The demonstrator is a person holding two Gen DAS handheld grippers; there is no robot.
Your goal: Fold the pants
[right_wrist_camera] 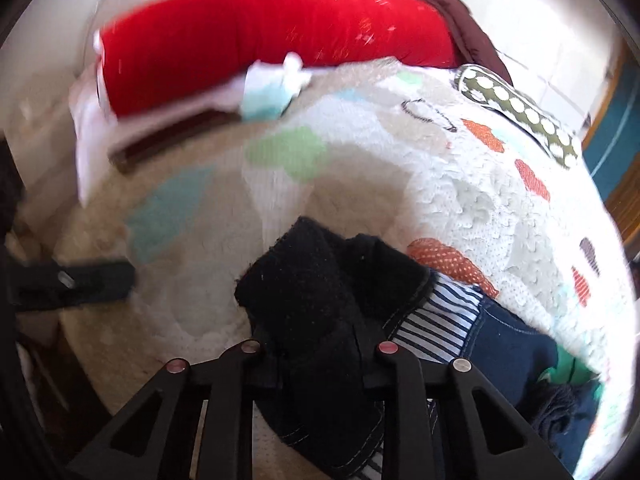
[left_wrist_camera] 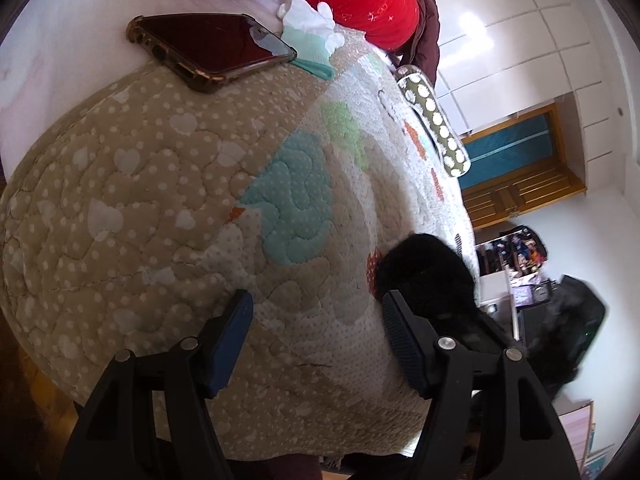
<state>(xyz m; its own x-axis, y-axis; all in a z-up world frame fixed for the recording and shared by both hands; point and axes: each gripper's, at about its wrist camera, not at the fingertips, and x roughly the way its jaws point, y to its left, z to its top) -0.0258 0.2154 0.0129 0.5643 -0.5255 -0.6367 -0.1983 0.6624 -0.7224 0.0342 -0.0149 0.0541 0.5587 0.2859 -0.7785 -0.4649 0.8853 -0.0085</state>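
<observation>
The pants (right_wrist_camera: 312, 280) are a dark, fuzzy bundle with stitched seams, bunched on the quilted bedspread (right_wrist_camera: 460, 200). In the right wrist view my right gripper (right_wrist_camera: 316, 342) is shut on the bundle; cloth fills the gap between the fingers and hides the tips. A striped lining (right_wrist_camera: 436, 320) and dark blue denim (right_wrist_camera: 508, 344) trail off to the right of it. In the left wrist view my left gripper (left_wrist_camera: 316, 298) stands open over the bedspread (left_wrist_camera: 140, 200) with nothing between its fingers. The black pants (left_wrist_camera: 424, 264) sit just beyond its right finger.
A phone (left_wrist_camera: 212, 48) in a clear case lies at the quilt's far left. Beside it are white and teal cloth pieces (left_wrist_camera: 312, 24). A red pillow (right_wrist_camera: 260, 36) runs along the back. A green dotted pouch (right_wrist_camera: 516, 108) lies at the far right edge.
</observation>
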